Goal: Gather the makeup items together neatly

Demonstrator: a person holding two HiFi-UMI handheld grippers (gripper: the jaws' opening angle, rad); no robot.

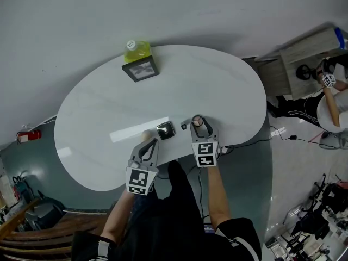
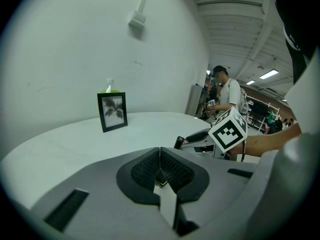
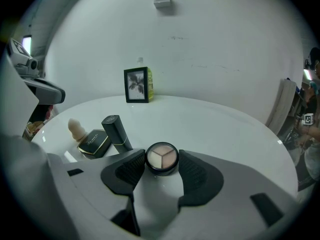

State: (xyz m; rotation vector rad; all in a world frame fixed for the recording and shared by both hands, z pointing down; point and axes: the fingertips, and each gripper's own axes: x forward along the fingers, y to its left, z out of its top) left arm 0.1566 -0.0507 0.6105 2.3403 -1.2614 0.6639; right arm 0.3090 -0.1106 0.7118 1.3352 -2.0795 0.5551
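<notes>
**Right gripper view: round eyeshadow pan caught between the pads**

The right gripper (image 3: 161,168) has its jaws spread wide, and the round eyeshadow compact (image 3: 161,158) sits at their tips, face up, with three pale shades showing. The ribbed pads (image 3: 125,170) meet its black rim on either side, so it is clamped across its width. Whether its base touches the white table (image 3: 225,129) cannot be told.

Just to the left of the jaws a black lipstick tube (image 3: 116,132) stands tilted, nearly touching the left jaw. Beside it lies a square black compact (image 3: 93,143), and a beige makeup sponge (image 3: 75,129) stands upright further left. All three are close together, near the table's front edge.

In the head view the left gripper (image 1: 148,144) points at the sponge (image 1: 145,136) from the near side. Its own view shows its pads (image 2: 146,170) pressed together with nothing clamped.

A black picture frame (image 3: 136,85) and a green box (image 3: 149,84) stand at the far edge, well apart from the makeup.
</notes>
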